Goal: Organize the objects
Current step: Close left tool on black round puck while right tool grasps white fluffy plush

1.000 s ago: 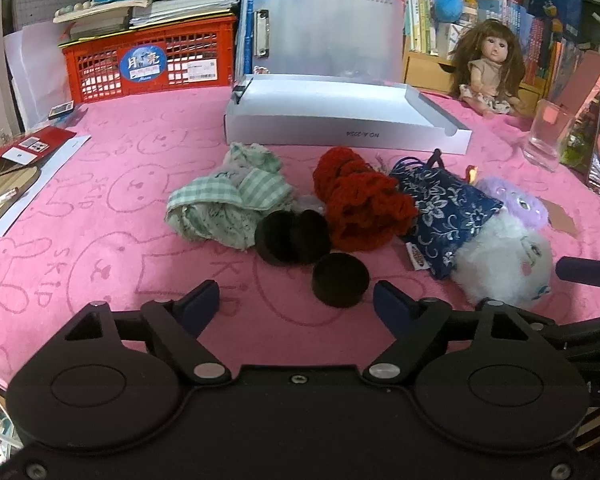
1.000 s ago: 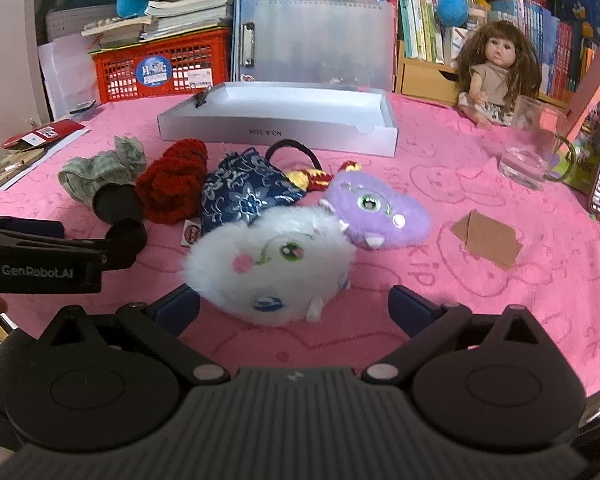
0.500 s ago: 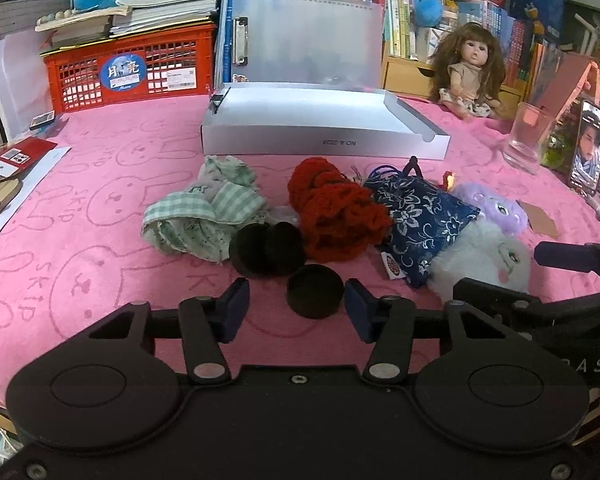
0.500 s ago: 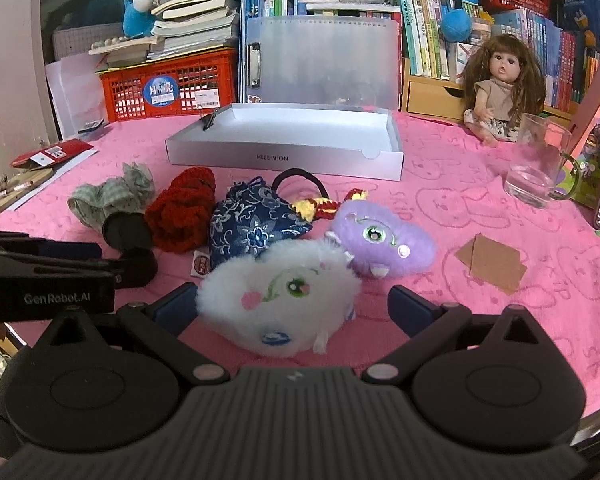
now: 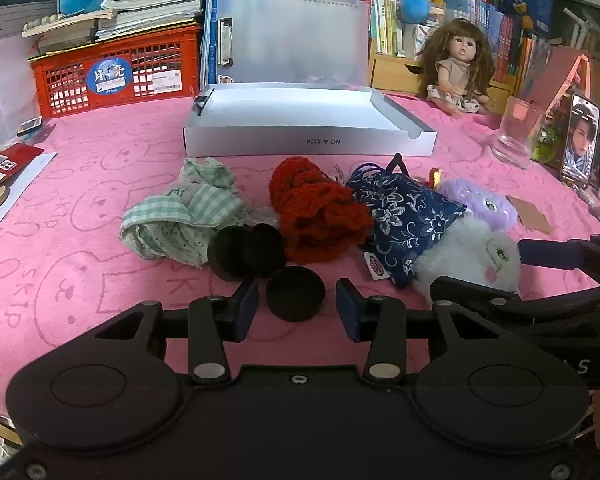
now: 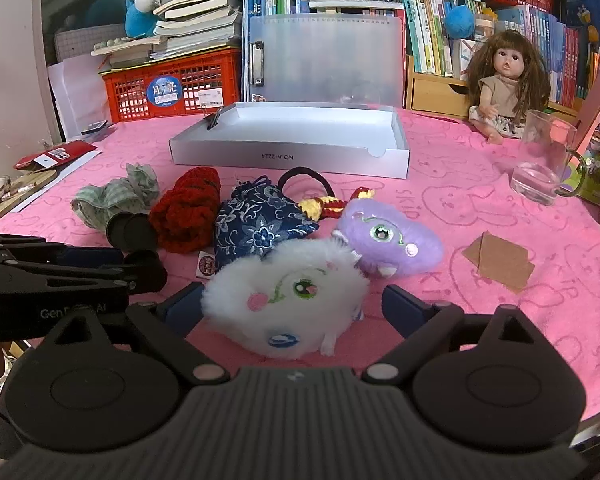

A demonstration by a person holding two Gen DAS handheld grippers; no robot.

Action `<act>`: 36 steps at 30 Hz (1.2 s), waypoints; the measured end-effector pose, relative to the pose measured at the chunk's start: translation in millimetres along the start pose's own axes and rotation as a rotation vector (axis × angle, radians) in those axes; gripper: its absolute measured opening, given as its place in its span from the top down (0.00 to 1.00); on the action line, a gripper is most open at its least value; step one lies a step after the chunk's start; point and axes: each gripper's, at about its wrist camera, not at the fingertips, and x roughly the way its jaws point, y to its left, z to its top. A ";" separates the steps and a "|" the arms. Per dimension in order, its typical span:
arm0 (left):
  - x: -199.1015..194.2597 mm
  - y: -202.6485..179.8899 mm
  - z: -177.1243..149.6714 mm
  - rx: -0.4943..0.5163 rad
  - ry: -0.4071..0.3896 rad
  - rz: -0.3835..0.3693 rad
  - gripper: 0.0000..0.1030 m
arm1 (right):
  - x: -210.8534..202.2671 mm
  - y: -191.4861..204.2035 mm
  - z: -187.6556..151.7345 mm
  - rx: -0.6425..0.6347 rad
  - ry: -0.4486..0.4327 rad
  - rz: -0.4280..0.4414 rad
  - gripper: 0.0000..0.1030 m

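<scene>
Slippage is my worry: my left gripper (image 5: 296, 310) is closing around the small black round disc (image 5: 295, 293) on the pink towel (image 5: 80, 184), pads seemingly not yet touching, while my right gripper (image 6: 290, 308), closing, straddles the white fluffy plush (image 6: 286, 300).

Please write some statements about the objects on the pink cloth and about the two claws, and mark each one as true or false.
1. The grey box is full of toys. False: it is empty inside.
2. A small black round puck lies between the fingers of the left claw. True; the jaws are closing, and small gaps still show on both sides.
3. The right claw straddles the purple plush. False: the white fluffy plush lies between its fingers.
4. The doll sits behind the glass mug. True.
5. The red knitted piece lies inside the orange crate. False: it lies on the pink cloth.
</scene>
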 end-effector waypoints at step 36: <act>-9.5 -4.8 1.1 0.023 -0.036 -0.003 0.70 | -11.1 10.5 -0.2 -0.041 -0.047 -0.026 0.23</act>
